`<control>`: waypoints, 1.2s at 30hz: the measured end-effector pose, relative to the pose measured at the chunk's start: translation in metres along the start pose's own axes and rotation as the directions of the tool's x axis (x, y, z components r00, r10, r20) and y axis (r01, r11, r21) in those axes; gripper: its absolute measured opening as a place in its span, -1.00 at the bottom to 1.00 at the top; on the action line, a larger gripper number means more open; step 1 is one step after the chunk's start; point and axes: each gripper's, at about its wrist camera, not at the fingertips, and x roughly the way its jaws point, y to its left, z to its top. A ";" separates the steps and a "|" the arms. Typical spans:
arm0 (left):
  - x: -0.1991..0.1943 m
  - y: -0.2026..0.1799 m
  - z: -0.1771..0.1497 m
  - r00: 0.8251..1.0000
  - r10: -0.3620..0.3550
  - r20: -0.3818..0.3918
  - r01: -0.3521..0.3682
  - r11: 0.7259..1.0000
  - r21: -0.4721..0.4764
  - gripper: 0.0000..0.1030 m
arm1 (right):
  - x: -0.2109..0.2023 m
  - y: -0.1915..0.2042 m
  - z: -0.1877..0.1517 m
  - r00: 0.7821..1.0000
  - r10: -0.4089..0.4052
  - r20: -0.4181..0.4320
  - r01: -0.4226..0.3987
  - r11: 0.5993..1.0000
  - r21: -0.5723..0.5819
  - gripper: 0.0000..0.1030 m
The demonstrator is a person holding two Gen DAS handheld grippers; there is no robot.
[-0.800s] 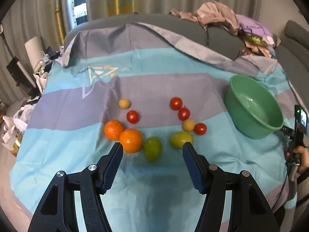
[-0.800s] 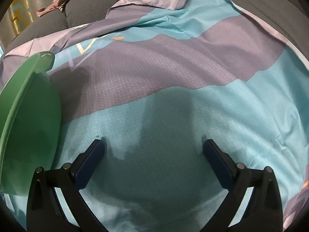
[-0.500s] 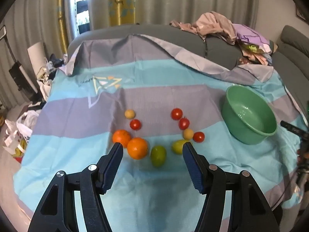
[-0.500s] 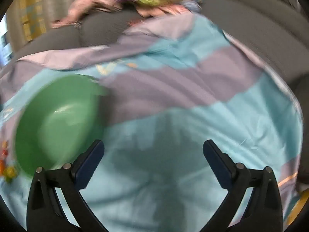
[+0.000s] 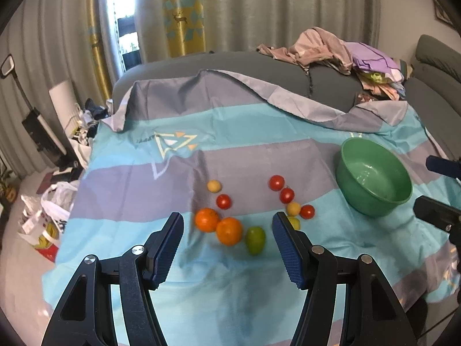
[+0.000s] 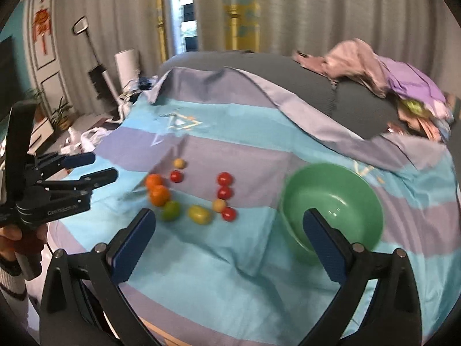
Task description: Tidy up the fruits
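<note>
1. Striped cloth [image 5: 259, 302] in turquoise and grey-purple covers the surface and runs up over a grey sofa [image 5: 230, 63] behind it.
2. Lying on the cloth at the middle of the left wrist view are the fruits: two oranges [image 5: 229, 230] touching each other, a green fruit [image 5: 255, 240] just right of them, and a yellow-green fruit [image 6: 198, 214] that shows whole only in the right wrist view.
3. Four red tomatoes [image 5: 276, 182] and two small yellow fruits [image 5: 214, 186] sit a little higher in that frame, loosely scattered.
4. Off to the right of the fruits stands a green bowl [image 5: 374, 199] with nothing inside it.
5. Low in its own frame, the left gripper [image 5: 227, 248] has its jaws parted, holding nothing, above the cloth short of the oranges.
6. Spread to its widest, the right gripper [image 6: 227, 245] is also empty, one blue pad in front of the bowl.
7. At the left edge of the right wrist view, a hand [image 6: 17, 239] grasps the left gripper's handle.
8. Crumpled clothes [image 5: 340, 49] are heaped on the sofa at the upper right.
</note>
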 end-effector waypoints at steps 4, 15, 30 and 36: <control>0.000 0.005 0.003 1.000 0.002 -0.004 -0.002 1.000 -0.005 0.25 | 0.006 0.015 0.009 1.000 0.013 -0.017 -0.013 1.000 -0.009 0.99; -0.001 0.006 0.005 1.000 -0.026 0.007 0.026 1.000 0.016 0.25 | 0.013 0.015 0.011 0.999 -0.007 -0.035 0.007 1.000 0.010 0.99; 0.001 -0.007 0.008 0.999 -0.034 -0.008 0.034 0.999 0.039 0.25 | 0.016 0.006 0.009 0.999 -0.005 -0.041 0.007 0.999 0.040 0.99; 0.004 -0.010 0.006 0.999 -0.034 -0.021 0.035 0.998 0.044 0.25 | 0.017 0.003 0.007 0.999 -0.005 -0.039 0.006 0.999 0.046 0.99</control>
